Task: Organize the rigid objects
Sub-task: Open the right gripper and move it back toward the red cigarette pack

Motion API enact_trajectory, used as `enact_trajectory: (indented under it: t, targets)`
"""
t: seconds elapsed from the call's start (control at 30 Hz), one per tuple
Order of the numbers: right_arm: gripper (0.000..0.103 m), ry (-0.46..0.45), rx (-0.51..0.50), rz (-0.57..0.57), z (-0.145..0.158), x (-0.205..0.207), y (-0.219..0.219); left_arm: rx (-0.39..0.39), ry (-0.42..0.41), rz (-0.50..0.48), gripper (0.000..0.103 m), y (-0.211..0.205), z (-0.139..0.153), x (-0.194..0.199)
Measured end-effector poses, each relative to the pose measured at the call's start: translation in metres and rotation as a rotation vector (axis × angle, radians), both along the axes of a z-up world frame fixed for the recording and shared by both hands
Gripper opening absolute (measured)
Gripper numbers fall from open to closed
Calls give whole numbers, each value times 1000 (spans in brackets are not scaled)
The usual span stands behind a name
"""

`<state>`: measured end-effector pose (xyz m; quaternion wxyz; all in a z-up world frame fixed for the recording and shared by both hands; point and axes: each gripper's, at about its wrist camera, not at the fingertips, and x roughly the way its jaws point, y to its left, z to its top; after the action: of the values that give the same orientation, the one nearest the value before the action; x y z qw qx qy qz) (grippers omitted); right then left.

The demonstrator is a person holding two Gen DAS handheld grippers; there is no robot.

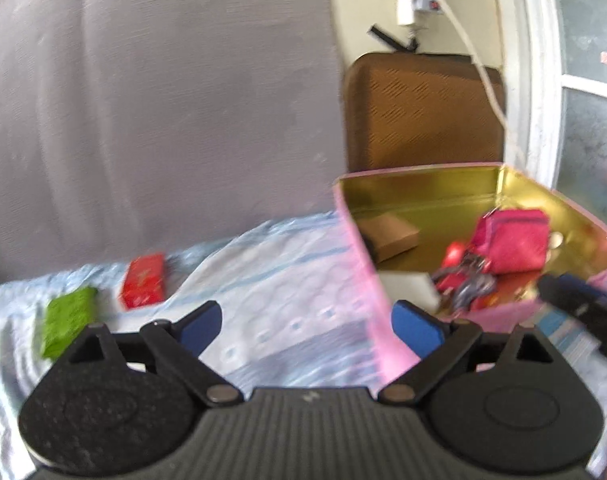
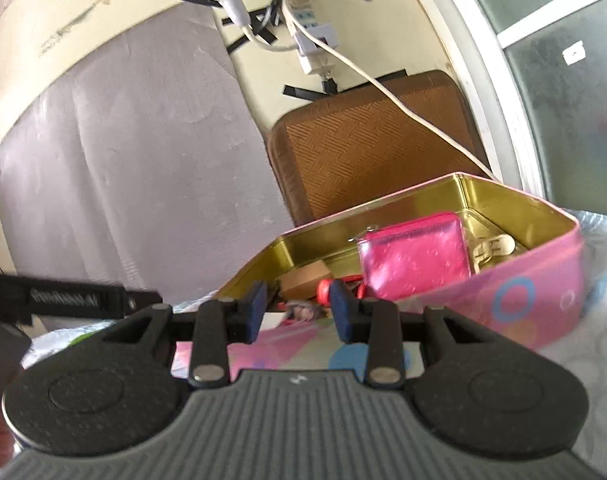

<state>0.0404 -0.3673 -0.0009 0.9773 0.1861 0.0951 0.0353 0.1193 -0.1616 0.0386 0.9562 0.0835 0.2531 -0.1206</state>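
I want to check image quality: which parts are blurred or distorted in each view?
Left wrist view: motion blur smears the red box, the green packet and the tin. Right wrist view: sharper, the pink pouch fairly clear; fisheye bends the window frame.

Both wrist views look low and close across the bed, sharing the pink tin (image 1: 383, 304) (image 2: 515, 280).

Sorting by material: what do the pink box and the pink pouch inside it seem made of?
The pink box looks like thin printed metal: its inner walls are shiny gold and reflective, with a rolled rim. The pink pouch seems glossy synthetic leather or vinyl, with sheen and soft creases; the exact material is uncertain.
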Motion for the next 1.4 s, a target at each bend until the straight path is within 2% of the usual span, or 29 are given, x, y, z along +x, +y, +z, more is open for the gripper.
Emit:
enact_trajectory:
  t: [0.23, 0.43, 0.8, 0.97, 1.03, 1.13, 1.27, 1.4]
  targets:
    - [39, -1, -42, 69, 12, -8, 47, -32, 45, 113, 95, 63, -18, -5]
    - [39, 32, -85, 152, 11, 0, 95, -44, 61, 189, 95, 113, -31, -7]
    - [41, 118, -182, 300, 5, 20, 170, -79, 66, 318, 96, 197, -50, -1]
    - [44, 140, -221, 369, 7, 36, 199, -65, 37, 429, 96, 236, -58, 5]
    - [44, 153, -231, 397, 6, 45, 213, -124, 27, 461, 96, 251, -56, 5]
    - [44, 178, -243, 428, 4, 63, 232, -152, 9, 489, 96, 259, -56, 4]
    - [44, 204, -284, 446, -1, 87, 253, -152, -6, 467, 96, 255, -55, 1]
    - [44, 232, -291, 454, -2, 116, 265, -175, 14, 453, 96, 258, -57, 4]
